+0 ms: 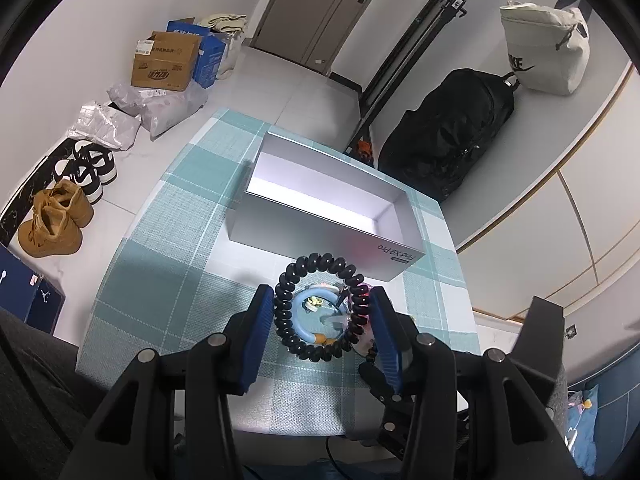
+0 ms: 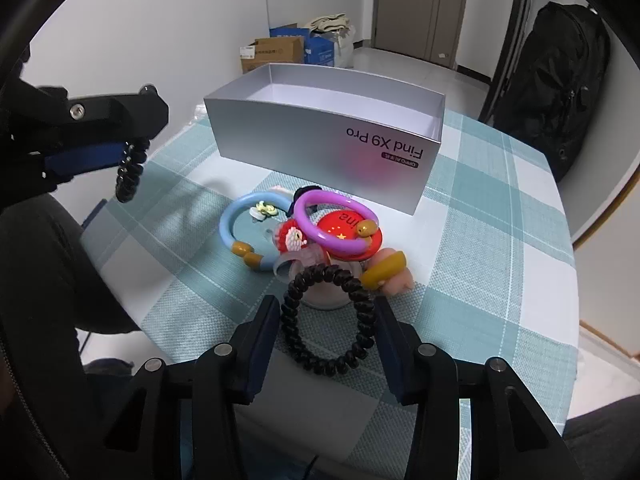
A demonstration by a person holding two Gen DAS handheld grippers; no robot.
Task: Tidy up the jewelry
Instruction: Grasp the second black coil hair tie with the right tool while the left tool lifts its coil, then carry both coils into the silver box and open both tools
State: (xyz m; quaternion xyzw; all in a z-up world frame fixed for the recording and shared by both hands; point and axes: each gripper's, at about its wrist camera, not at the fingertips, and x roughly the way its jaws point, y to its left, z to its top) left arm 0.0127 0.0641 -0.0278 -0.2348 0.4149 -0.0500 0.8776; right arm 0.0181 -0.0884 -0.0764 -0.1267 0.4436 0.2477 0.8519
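Note:
In the left wrist view my left gripper is shut on a black spiral coil bracelet, held above the checked tablecloth. The right wrist view shows that gripper at the left with its coil hanging from it. My right gripper is shut on a second black coil bracelet, whose ring stands tilted up at the near edge of the pile. The pile holds a blue bracelet, a purple bracelet, a red round badge and a mustard ring. The open silver box stands behind it.
The teal checked table drops off at its right and near edges. On the floor to the left are shoes, plastic bags and cardboard boxes. A black backpack and a white bag stand at the right.

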